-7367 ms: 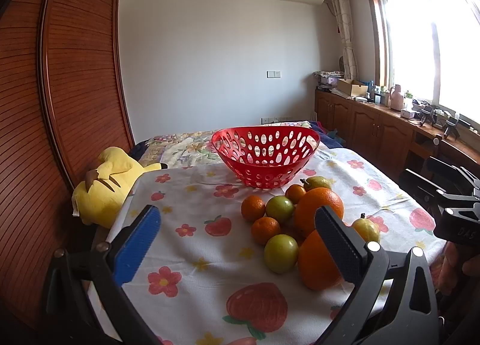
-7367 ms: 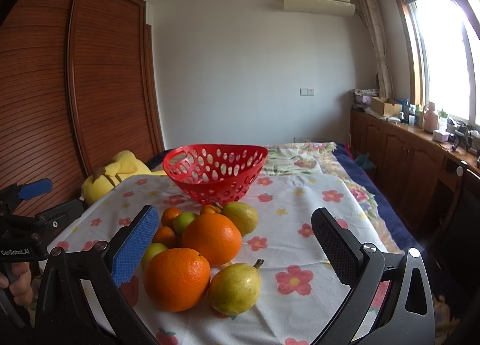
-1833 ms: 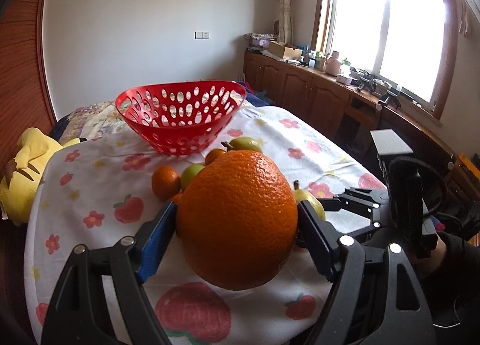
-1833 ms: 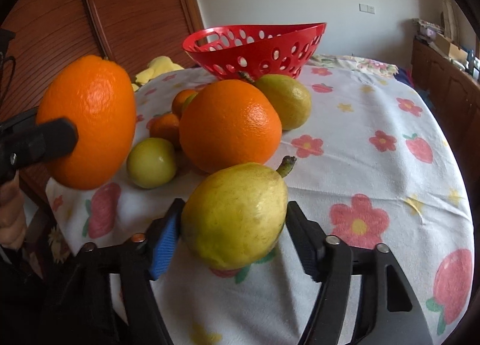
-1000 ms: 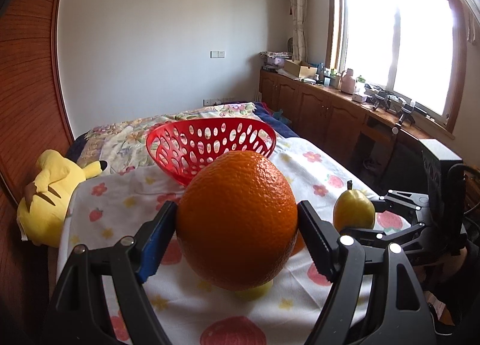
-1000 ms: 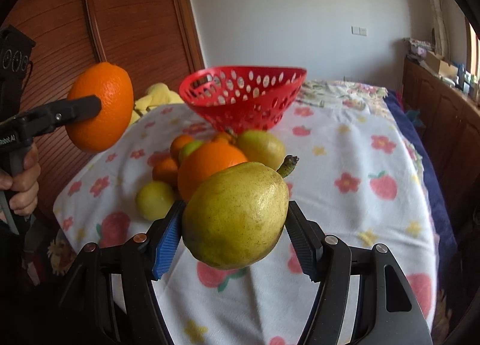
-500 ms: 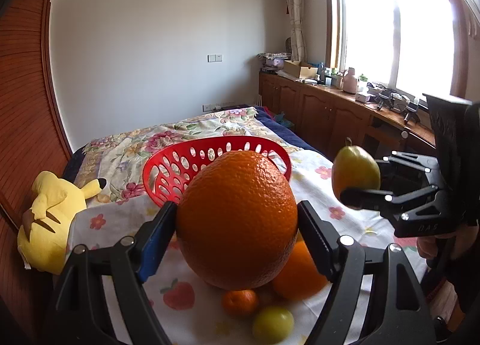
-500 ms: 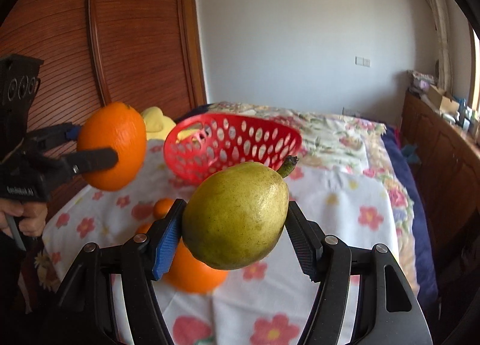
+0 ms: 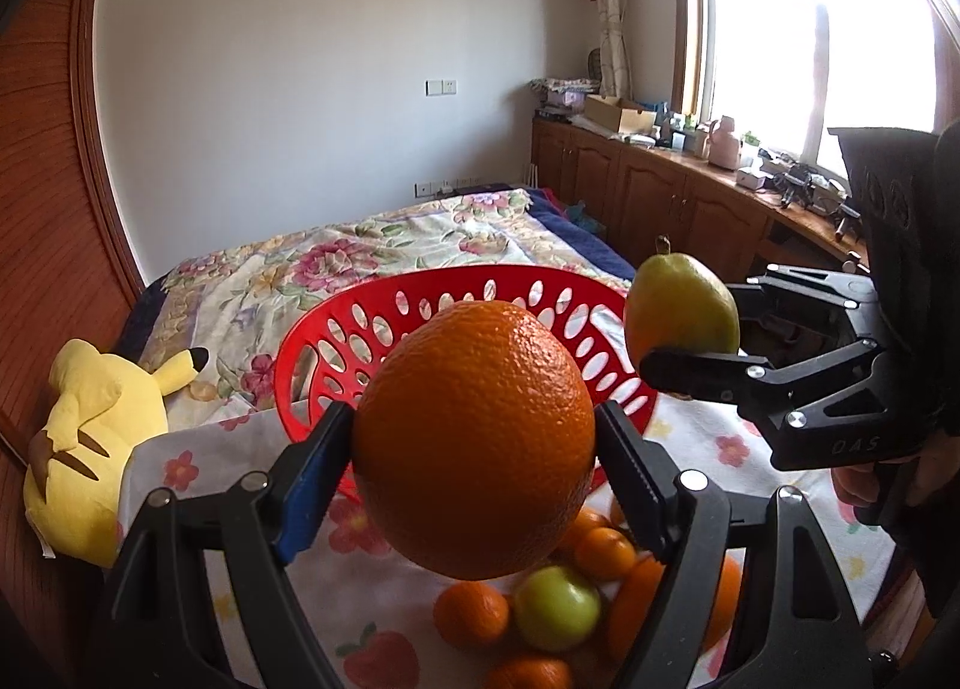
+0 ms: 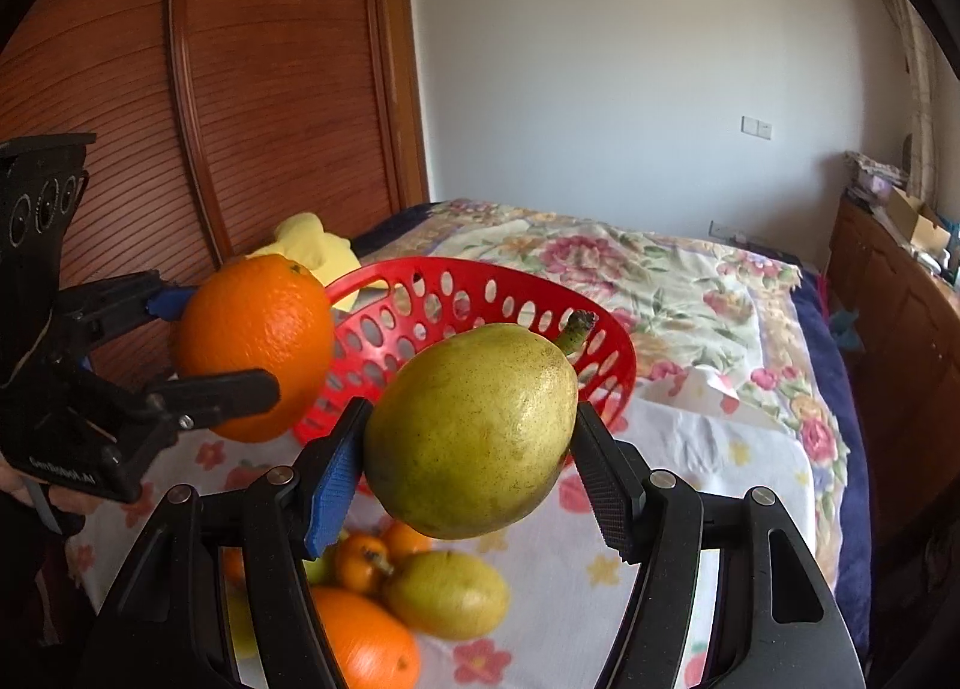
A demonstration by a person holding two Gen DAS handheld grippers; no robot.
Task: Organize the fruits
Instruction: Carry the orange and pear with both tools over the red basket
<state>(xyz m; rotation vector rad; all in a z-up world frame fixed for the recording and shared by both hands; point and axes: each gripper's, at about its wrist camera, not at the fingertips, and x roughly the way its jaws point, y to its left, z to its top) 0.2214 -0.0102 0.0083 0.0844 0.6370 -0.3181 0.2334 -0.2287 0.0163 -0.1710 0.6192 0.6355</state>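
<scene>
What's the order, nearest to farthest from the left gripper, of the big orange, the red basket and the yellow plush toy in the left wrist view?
1. big orange: clamped between the left gripper fingers.
2. red basket: just beyond the orange, straight ahead on the table.
3. yellow plush toy: off to the left, at the table's edge.

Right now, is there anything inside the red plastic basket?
No fruit shows in the visible part of the perforated red plastic basket, only bare inner wall. Its floor is hidden by the large orange in the left claw and the yellow-green pear in the right claw.
</scene>
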